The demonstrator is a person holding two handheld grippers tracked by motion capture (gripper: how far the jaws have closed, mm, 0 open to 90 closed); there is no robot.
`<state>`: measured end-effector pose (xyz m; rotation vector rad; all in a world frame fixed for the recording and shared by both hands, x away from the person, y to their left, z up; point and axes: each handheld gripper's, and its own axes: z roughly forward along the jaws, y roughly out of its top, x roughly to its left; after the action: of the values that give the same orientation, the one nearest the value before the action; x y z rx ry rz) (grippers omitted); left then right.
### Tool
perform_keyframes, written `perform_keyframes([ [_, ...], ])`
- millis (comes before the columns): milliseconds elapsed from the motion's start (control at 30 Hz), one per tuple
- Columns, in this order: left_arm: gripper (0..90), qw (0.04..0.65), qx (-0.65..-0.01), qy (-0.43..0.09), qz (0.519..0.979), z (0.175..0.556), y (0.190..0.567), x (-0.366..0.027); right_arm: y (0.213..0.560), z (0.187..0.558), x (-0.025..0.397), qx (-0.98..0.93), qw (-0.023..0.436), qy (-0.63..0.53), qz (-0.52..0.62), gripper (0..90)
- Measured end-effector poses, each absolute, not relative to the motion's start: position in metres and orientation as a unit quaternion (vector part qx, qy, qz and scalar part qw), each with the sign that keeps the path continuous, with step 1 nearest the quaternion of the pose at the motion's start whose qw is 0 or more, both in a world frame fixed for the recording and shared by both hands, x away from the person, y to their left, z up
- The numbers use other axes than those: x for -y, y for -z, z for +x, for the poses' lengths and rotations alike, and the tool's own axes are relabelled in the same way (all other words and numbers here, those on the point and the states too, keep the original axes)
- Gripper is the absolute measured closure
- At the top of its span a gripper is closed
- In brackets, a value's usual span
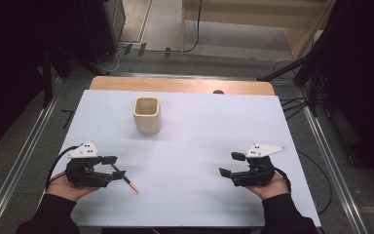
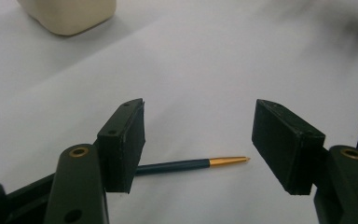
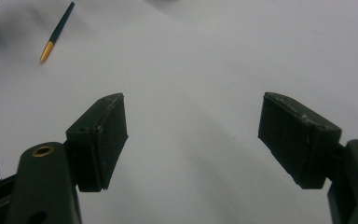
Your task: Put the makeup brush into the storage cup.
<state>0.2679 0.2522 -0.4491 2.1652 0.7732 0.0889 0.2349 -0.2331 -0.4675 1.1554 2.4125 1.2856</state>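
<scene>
Both jaws gape wide; pen (image 2: 191, 164) lies on the table between left gripper's (image 2: 198, 140) pair.

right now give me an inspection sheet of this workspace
surface: white table, wooden strip at far edge
job's things: cream cup upright, far left; dark pen with gold tip lying flat near left
clutter: nothing seen
grippers: left tongs open, beside the pen; right tongs open, holding nothing
cables: one trails from each gripper; more on the floor
surroundings: grey floor, metal rails either side, wooden furniture beyond
</scene>
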Motion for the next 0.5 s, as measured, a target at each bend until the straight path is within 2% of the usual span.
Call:
perform_keyframes([
  [500,33.9,0.402,-0.302,-0.034,0.864,0.2677,0.4504,-0.2509,0.4704,0.2352,0.2312,-0.824,0.077,-0.412,0.382,24.5],
])
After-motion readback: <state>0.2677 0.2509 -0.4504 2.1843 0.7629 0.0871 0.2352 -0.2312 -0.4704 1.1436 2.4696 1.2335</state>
